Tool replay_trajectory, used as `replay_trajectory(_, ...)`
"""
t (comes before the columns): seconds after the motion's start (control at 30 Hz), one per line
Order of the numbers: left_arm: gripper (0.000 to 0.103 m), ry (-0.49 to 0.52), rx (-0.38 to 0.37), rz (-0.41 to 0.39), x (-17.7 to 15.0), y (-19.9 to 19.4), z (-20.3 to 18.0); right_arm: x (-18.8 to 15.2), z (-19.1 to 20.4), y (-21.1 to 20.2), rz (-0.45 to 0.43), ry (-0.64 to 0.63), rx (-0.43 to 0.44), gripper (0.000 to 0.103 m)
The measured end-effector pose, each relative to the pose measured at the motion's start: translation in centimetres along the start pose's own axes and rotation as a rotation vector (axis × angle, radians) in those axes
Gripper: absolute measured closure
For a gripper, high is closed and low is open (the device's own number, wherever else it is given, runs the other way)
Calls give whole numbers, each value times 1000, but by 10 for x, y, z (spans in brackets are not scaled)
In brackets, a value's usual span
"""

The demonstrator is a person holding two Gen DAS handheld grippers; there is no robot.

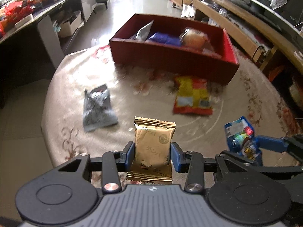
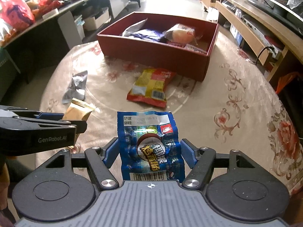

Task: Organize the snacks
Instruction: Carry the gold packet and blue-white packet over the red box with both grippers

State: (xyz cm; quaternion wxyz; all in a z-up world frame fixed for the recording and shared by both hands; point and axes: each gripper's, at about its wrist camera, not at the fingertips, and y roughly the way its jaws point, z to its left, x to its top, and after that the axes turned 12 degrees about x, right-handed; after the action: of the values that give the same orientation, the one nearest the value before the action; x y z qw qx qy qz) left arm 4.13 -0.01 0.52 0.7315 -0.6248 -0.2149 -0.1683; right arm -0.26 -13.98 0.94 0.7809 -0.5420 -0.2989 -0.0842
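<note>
My left gripper (image 1: 153, 154) is shut on a gold snack packet (image 1: 153, 143), held upright above the table; the same gold packet (image 2: 78, 110) shows at the left of the right wrist view. My right gripper (image 2: 150, 152) is shut on a blue snack packet (image 2: 150, 143), also lifted; that blue packet (image 1: 243, 141) appears at the right of the left wrist view. Ahead stands a red box (image 1: 170, 60) (image 2: 151, 54) holding several snacks. On the tablecloth lie a silver-grey packet (image 1: 98, 107) (image 2: 75, 87) and a yellow-red packet (image 1: 193, 96) (image 2: 151, 87).
The round table (image 2: 236, 98) has a floral cloth; its edge curves close at the left and right. A dark counter (image 1: 28, 24) with clutter runs along the left, a wooden TV bench (image 2: 246, 22) along the right. Tiled floor lies beyond the box.
</note>
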Motion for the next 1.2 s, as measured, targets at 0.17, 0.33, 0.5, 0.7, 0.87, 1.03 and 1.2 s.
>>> replay_trajectory(0.17, 61, 5, -23, -32, 23, -1, -4, 13, -11, -3, -37, 32, -5, 28)
replay_trajectory(0.33, 61, -22, -45, -30, 46, 8, -4, 32, -23, -7, -89, 74, -7, 28)
replay_trajectory(0.5, 61, -29, -68, -49, 71, 11, -8, 51, -31, -7, -129, 103, -2, 28)
replay_trajectory(0.7, 61, -59, -91, -61, 101, 20, -10, 77, -43, -3, -166, 133, -13, 28)
replay_trajectory(0.87, 61, -81, -90, -78, 129, 30, -13, 103, -51, 2, -206, 147, -4, 28)
replay_trajectory(1.03, 61, -102, -93, -85, 151, 41, -17, 125, -61, 12, -215, 150, -15, 28)
replay_trajectory(1.2, 61, -112, -88, -88, 170, 53, -22, 142, -71, 21, -224, 159, -24, 28)
